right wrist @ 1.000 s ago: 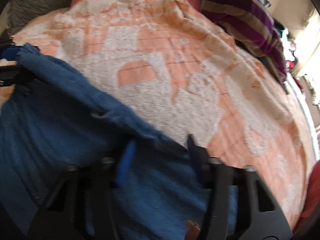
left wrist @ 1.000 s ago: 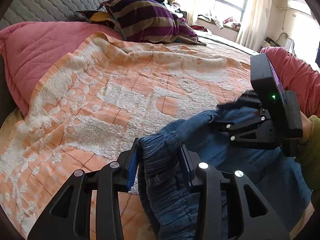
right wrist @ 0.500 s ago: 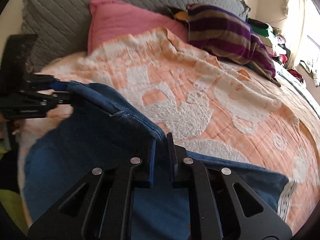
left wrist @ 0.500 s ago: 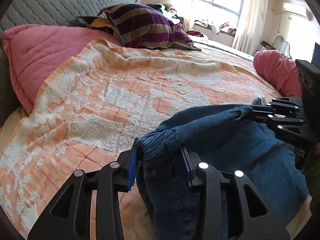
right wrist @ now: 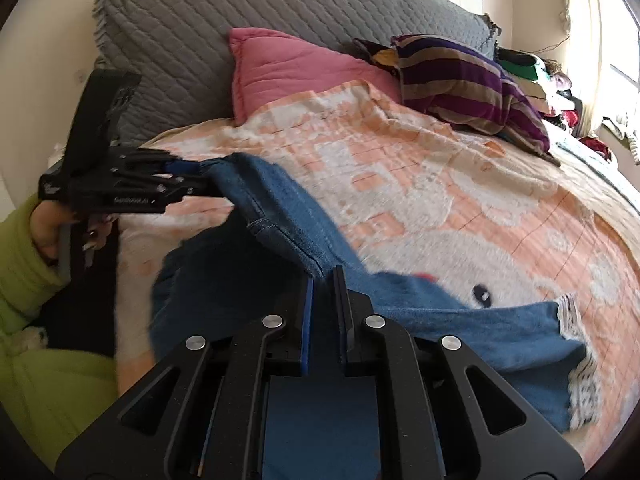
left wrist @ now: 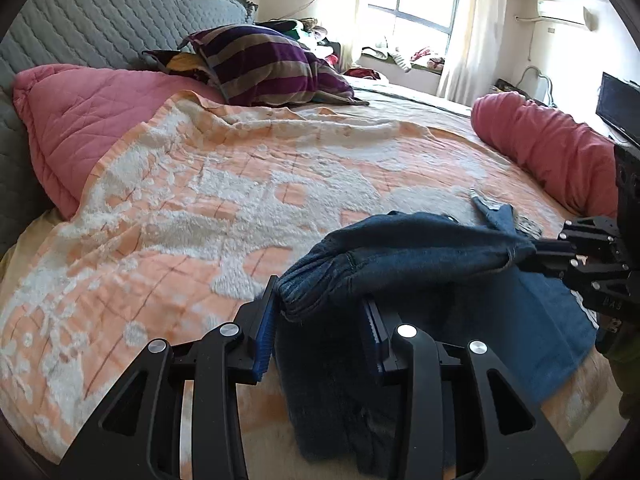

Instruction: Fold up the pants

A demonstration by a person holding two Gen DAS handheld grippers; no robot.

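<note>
Your left claw (left wrist: pixel 320 320) is clamped on the bunched, elastic waistband corner of the denim pants (left wrist: pixel 420 248), its blue pads set moderately apart because the gathered cloth between them is thick. From there the top edge runs in a raised ridge to your right claw (right wrist: pixel 322 280), which is pinched nearly closed on a thin fold of that same edge; its jaws have just been closing, with denim between them. The rest of the pants hangs from the two grips and trails onto the orange and white blanket (left wrist: pixel 200 200) on the bed, with the frayed leg hems (right wrist: pixel 568 312) lying flat toward the right.

Expect soft, limp cloth with some weight: it will sag between your grips and drag on the fluffy blanket rather than slide. Judging by this, the waistband and stitched seams are the best places to hold, since they are thicker and less likely to slip than a single layer. Keep the edge taut so the fold lands straight.
</note>
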